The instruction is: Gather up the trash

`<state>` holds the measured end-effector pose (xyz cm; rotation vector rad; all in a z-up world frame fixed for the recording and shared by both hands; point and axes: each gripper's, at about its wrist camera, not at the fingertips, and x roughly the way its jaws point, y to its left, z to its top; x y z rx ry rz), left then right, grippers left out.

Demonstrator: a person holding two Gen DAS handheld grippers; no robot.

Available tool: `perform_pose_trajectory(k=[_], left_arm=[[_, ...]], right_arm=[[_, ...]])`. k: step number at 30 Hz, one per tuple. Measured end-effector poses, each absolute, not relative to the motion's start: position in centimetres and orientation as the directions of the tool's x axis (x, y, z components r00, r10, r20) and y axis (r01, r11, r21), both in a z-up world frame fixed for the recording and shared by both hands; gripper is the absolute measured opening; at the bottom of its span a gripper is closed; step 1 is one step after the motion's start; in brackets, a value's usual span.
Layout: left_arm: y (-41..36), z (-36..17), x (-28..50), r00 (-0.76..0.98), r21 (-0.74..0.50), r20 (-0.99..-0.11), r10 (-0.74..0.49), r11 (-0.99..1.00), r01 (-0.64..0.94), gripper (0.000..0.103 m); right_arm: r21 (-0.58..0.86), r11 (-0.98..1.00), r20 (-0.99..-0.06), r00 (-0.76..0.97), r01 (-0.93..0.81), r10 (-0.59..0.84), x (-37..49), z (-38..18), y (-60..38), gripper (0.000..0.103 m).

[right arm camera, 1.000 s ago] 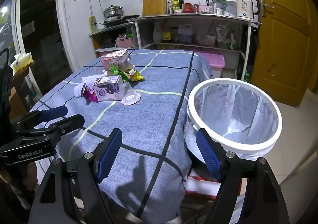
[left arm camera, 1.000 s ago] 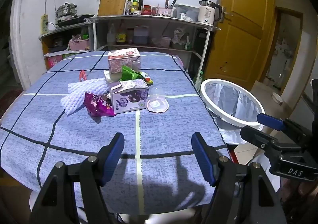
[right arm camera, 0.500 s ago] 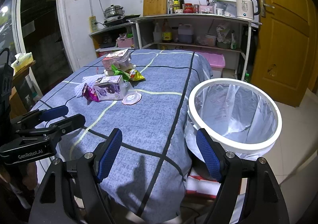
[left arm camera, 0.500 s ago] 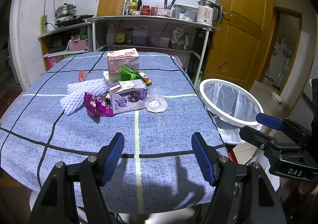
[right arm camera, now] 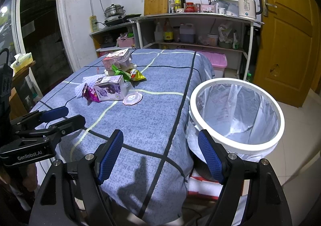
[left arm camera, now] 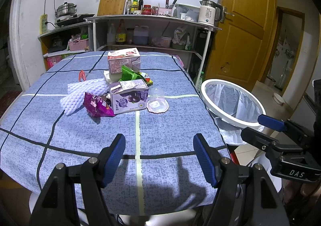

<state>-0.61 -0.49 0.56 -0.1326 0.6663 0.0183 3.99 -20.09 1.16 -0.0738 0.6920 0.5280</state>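
A pile of trash lies mid-table: a purple juice carton (left arm camera: 129, 96) (right arm camera: 109, 88), a pink carton (left arm camera: 123, 60), a clear plastic cup (left arm camera: 157, 101) upside down, a magenta wrapper (left arm camera: 96, 105), white foam netting (left arm camera: 82, 93) and a green wrapper (left arm camera: 130, 73). A white bin with a liner (left arm camera: 230, 103) (right arm camera: 236, 113) stands at the table's right edge. My left gripper (left arm camera: 159, 157) is open and empty over the table's near edge. My right gripper (right arm camera: 160, 155) is open and empty near the bin.
The table has a blue checked cloth (left arm camera: 160, 125). Shelves with bottles, a kettle (left arm camera: 208, 12) and a cutting board stand behind it. A wooden door (left arm camera: 240, 25) is at the right. A pink storage box (right arm camera: 217, 62) sits on the floor.
Both grippers have barely moved. The left view shifted slightly, and the trash pile and bin stay where they were.
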Motion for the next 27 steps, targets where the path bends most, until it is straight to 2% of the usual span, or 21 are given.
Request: perform_pose_trajectory(k=[27], left_arm=[[-0.38, 0.54, -0.6, 0.786, -0.119, -0.618, -0.027, 0.991, -0.059, 0.072]], right_arm=[[0.109, 0.867, -0.627, 0.643, -0.487, 0.44, 4.04, 1.05, -20.15, 0.077]])
